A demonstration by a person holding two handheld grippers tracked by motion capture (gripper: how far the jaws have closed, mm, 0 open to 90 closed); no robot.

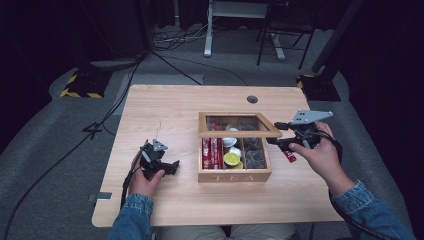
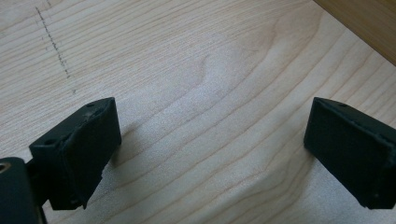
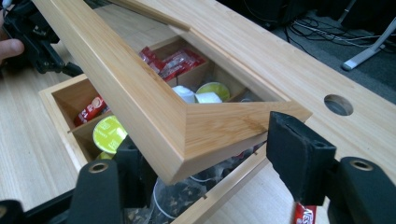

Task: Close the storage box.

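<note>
Holding: right tool (image 1: 278, 134) — its two black jaws sit on either side of the near corner of the lid (image 3: 219, 126), clamped on the wooden frame and keeping it tilted up above the box.
Lid: a wooden frame with a clear pane, raised at an angle over the box (image 1: 235, 174), its front edge well off the box's rim (the back edge lies toward the far side of the counter).
Box: stands near the middle of the counter (image 1: 165, 105), marked TEA on its front wall, split into compartments.
Left compartment: red packets (image 1: 212, 152) lying lengthwise.
Middle compartment: small round pods, one with a yellow-green top (image 1: 231, 158), white ones behind it.
Right compartment: dark contents — too dim to name.
Stray packet: a red one (image 1: 290, 156) on the counter just right of the box, under the right hand.
Left tool (image 1: 170, 166): low over the counter left of the box, jaws spread wide apart with bare wood between them, pointing toward the box's side wall.
</note>
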